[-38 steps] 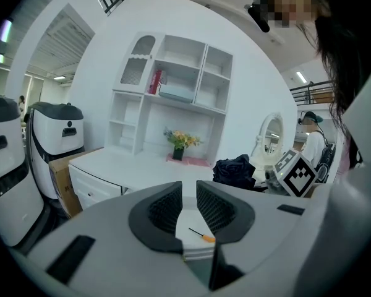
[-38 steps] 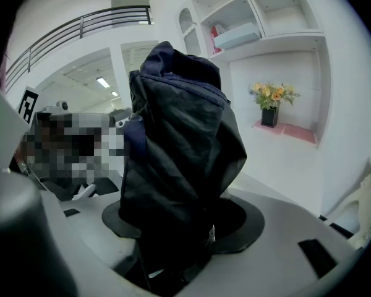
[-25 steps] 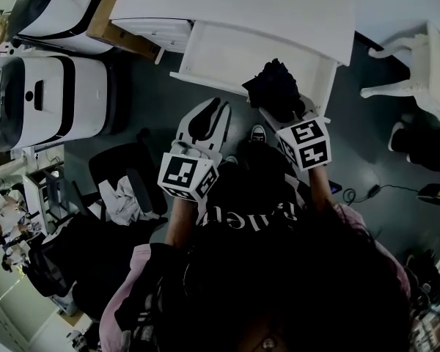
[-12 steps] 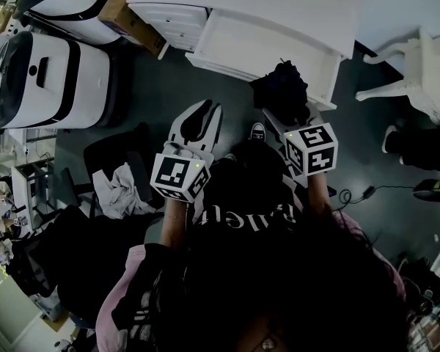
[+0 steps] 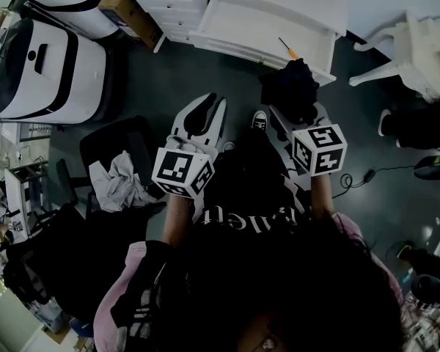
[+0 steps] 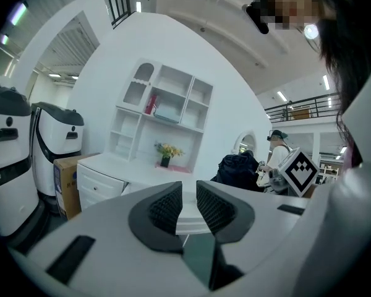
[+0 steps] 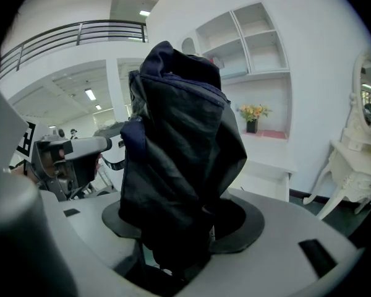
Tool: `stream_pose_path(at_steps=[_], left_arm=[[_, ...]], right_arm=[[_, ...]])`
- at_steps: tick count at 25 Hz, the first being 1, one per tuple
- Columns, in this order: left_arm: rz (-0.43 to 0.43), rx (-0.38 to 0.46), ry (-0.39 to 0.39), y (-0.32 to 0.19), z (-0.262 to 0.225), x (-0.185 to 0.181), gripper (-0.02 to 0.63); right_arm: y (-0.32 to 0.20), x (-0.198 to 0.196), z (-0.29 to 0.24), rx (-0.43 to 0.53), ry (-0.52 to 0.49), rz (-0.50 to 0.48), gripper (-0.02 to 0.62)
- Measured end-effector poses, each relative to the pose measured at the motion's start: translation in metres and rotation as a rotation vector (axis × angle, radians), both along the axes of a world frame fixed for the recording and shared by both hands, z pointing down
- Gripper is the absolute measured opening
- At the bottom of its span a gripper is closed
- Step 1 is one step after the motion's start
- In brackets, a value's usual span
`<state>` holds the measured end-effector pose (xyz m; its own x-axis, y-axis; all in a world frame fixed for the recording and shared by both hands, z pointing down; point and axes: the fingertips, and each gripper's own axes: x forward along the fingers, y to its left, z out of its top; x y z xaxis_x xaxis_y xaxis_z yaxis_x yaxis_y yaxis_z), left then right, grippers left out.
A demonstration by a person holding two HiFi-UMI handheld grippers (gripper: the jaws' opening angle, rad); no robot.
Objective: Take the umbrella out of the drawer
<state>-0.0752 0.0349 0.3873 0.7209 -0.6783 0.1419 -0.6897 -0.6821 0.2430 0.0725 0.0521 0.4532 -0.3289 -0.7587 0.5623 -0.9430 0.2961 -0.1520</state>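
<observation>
While gripping the umbrella (image 5: 288,88) in the right gripper (image 5: 297,114), jaws closed on the lower folds of its dark cloth, holds it just in front of the front lip of the drawer (image 5: 264,28), over the floor and out of the drawer's inside by the look of the head view. Shows in the right gripper view as a crumpled bundle standing up from between the jaws, with no firm part visible in the grip. Carries the left gripper (image 6: 188,204) empty, jaws only a slit apart with nothing between, level with the right one and well apart from the umbrella. Looks close to done as a task, yet not safe. Could lose the bundle if the hold is on loose cloth alone: would let the fabric creep through the pads under the weight above and drop to the floor. Might tip sideways for the same reason, being top-heavy above the grip. Could catch a hanging fold on the drawer's lip if swung back toward it. Would get no help from the left gripper where it hangs now.
</observation>
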Motion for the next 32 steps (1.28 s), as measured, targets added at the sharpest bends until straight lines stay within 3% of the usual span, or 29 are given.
stream_pose_path(at_steps=[11, 23, 32], left_arm=[[0.065, 0.01, 0.026, 0.06, -0.009, 0.033, 0.083], [0.057, 0.016, 0.032, 0.122, -0.027, 0.097, 0.083], [0.05, 0.016, 0.019, 0.134, -0.029, 0.13, 0.083]], right_arm=[[0.073, 0.01, -0.008, 0.0, -0.028, 0.022, 0.279], [0.125, 0.048, -0.021, 0.007, -0.05, -0.048, 0.279], [0.143, 0.076, -0.02, -0.006, -0.067, -0.062, 0.279]])
